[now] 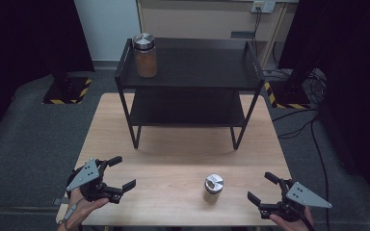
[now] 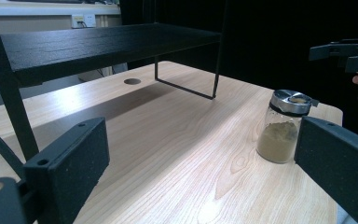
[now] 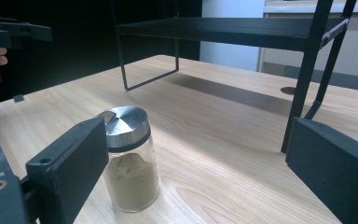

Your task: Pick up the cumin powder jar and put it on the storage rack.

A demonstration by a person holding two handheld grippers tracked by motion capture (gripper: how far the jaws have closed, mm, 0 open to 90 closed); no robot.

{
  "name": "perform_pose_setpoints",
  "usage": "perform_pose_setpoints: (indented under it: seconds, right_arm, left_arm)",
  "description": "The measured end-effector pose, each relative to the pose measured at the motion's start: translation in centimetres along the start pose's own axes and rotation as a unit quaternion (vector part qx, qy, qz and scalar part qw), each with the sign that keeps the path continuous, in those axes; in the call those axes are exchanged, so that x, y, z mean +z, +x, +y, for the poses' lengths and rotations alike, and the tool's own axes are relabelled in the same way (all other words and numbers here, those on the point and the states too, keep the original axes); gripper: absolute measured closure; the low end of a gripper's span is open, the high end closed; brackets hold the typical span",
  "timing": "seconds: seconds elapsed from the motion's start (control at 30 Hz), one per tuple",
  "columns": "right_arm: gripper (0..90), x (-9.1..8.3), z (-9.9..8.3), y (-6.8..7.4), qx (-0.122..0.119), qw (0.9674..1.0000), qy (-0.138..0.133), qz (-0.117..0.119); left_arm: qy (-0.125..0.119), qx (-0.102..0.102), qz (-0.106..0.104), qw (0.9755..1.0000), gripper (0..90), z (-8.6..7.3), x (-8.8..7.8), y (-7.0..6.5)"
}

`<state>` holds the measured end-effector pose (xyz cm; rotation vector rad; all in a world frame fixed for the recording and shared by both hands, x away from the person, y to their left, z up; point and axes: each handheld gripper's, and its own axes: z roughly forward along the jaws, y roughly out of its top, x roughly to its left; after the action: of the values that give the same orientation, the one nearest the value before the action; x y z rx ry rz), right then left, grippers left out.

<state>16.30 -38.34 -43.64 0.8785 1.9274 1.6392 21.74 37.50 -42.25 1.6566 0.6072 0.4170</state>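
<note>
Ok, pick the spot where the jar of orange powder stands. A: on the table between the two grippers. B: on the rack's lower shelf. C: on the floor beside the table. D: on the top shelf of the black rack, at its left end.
D: the high view shows the orange jar standing on the top shelf of the black rack, near its left end.

Left tongs (image 1: 122, 172) showing matte black blocky jaws, wearing a grey three-cornered plate dotted with screw holes, trailing a grey cable; right tongs (image 1: 263, 186) matching in black, carrying the same grey plate, baring brass-ringed screw holes.
</note>
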Motion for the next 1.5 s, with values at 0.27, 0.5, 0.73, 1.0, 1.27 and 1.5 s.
perform_pose_setpoints:
  seconds: [0.27,0.5,0.73,1.0,1.27,1.5]
  right_arm:
    - [2.8,0.1,-0.1,-0.1,-0.001,0.9999,-0.007,0.008]
    - [1.7,0.3,0.3,-0.3,-0.002,0.9996,0.0,0.029]
    - [1.6,0.0,1.7,-0.7,-0.014,0.9992,0.002,0.036]
    - [1.3,-0.9,4.8,-1.4,-0.046,0.9971,0.018,0.057]
    - [1.3,-1.3,8.9,-2.8,-0.062,0.9935,0.048,0.082]
    - [1.6,0.1,10.6,-3.3,-0.079,0.988,0.082,0.104]
  left_arm:
    - [0.002,0.005,0.001,1.0,2.0,0.1,0.0,-0.1]
    - [0.004,0.008,0.002,1.0,1.6,0.1,0.0,-0.2]
    - [0.004,0.008,0.006,0.9999,0.9,0.1,0.0,-0.2]
    - [0.005,0.009,0.009,0.9999,0.5,0.1,-0.1,-0.3]
    - [0.006,0.008,0.009,0.9999,0.5,0.1,-0.1,-0.3]
    - [0.006,0.007,0.009,0.9999,0.6,0.1,-0.1,-0.3]
